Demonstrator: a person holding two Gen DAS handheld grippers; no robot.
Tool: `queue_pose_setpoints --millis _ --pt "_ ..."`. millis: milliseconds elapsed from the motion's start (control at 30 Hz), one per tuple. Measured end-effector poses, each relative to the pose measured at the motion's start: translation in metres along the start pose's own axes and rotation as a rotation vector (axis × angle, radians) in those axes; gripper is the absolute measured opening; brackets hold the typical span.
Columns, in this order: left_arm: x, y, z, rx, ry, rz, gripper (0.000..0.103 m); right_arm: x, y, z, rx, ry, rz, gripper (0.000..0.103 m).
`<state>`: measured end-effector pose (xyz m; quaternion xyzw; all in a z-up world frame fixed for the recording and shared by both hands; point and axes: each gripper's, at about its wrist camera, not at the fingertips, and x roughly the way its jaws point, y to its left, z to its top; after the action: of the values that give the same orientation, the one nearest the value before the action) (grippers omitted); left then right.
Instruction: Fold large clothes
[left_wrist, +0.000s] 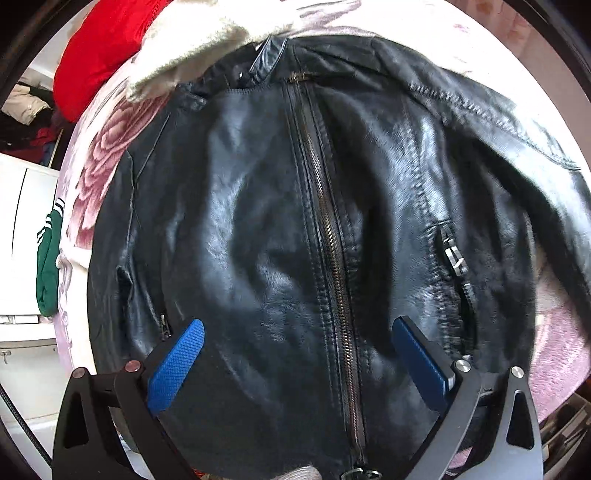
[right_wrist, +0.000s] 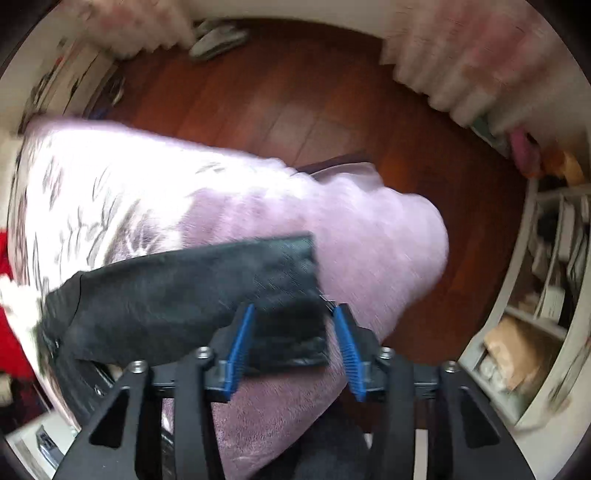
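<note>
The black leather zip-front jacket (left_wrist: 295, 221) lies flat, unfolded, on the pink floral blanket (left_wrist: 96, 162). My left gripper (left_wrist: 297, 328) hovers spread; my right gripper (right_wrist: 293, 314) straddles its sleeve cuff (right_wrist: 288, 295), jaws apart.

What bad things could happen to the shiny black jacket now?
1. The black leather jacket's sleeve reaches toward the edge of the pink floral blanket; it might slip toward the wooden floor.
2. The open right gripper straddles the cuff without clamping, so it may miss.
3. The open left gripper hangs over the metal front zipper and could snag it.

black gripper (left_wrist: 295, 328) (blue ribbed pads (left_wrist: 177, 365))
</note>
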<state>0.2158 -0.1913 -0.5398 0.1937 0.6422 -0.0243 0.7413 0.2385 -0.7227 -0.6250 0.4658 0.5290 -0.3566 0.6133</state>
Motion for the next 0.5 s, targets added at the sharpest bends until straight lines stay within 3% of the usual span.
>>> queue_pose_setpoints --millis 133,200,300,367,500 --pt "0.022 0.010 -0.010 -0.029 0.019 0.001 0.103 0.049 -0.026 -0.049 0.212 0.119 0.326 0.055" --pt "0.034 0.016 -0.011 -0.046 0.040 0.003 0.103 0.086 -0.038 -0.064 0.330 0.118 0.457 0.055" --pt "0.039 0.022 -0.012 -0.078 0.042 -0.029 0.103 0.119 -0.052 -0.083 0.442 0.024 0.556 0.057" --pt "0.041 0.026 -0.009 -0.086 0.052 -0.035 0.103 0.123 -0.059 -0.094 0.501 -0.036 0.607 0.063" --pt "0.036 0.024 -0.001 -0.093 0.063 -0.038 0.103 0.123 -0.075 -0.112 0.530 -0.125 0.700 0.063"
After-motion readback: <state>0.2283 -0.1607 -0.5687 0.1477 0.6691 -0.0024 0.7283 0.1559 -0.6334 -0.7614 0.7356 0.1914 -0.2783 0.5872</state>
